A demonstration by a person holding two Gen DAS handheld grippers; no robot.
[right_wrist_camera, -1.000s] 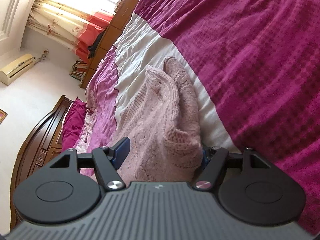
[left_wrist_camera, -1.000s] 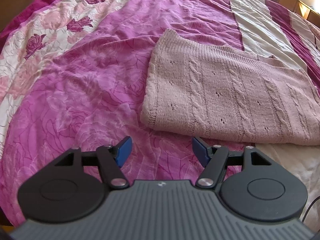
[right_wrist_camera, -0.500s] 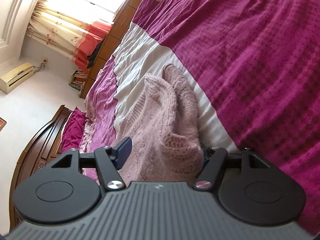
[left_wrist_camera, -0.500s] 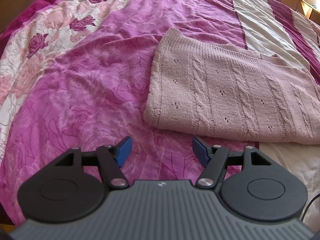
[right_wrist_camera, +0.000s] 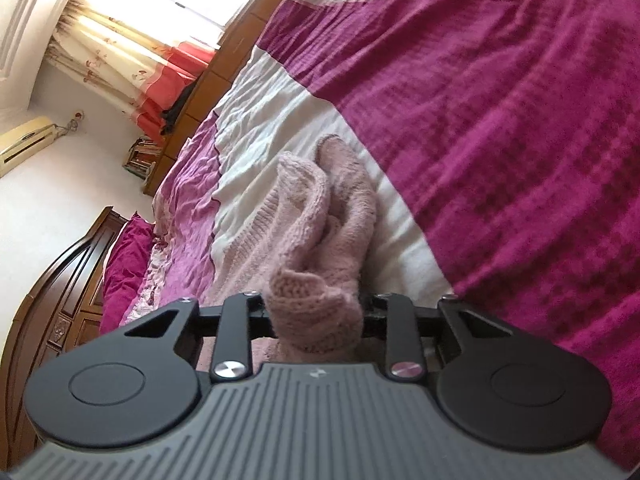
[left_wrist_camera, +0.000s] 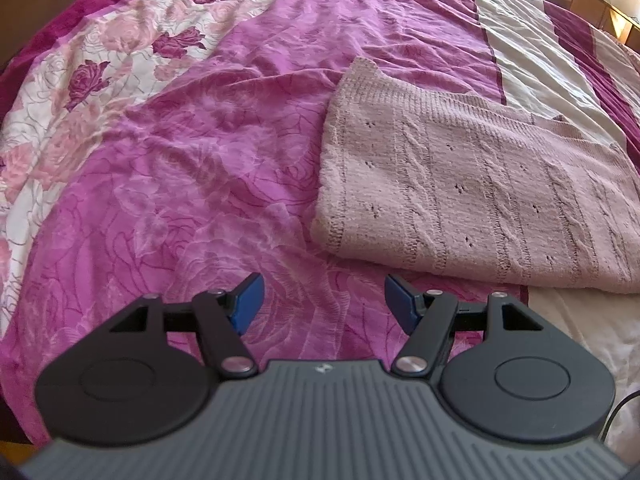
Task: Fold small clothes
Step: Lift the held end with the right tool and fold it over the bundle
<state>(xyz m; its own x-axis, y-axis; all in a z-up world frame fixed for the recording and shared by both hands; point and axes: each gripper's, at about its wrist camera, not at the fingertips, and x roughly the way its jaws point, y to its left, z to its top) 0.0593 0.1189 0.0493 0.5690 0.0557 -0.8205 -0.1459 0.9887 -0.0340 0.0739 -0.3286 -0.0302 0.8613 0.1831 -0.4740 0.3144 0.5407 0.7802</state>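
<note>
A pale pink cable-knit sweater (left_wrist_camera: 472,188) lies folded flat on the bedspread, up and to the right of my left gripper (left_wrist_camera: 323,300). That gripper hovers open over the pink rose-print cover with nothing between its blue pads. In the right wrist view my right gripper (right_wrist_camera: 314,312) has its jaws closing on a bunched end of the same sweater (right_wrist_camera: 316,240); the knit fills the gap and hides both pads, which squeeze it from either side. The rest of the garment trails away across the white stripe.
The bedspread (left_wrist_camera: 200,160) has pink rose-print, white floral and dark magenta bands (right_wrist_camera: 500,120). A carved wooden headboard (right_wrist_camera: 52,300) stands at the left, with curtains (right_wrist_camera: 132,60) and a low wooden unit (right_wrist_camera: 224,52) beyond the bed.
The right gripper's jaws have drawn in and pinched the bunched end of the sweater, which now stands up in tighter folds. The left gripper and the flat part of the sweater look unchanged.
</note>
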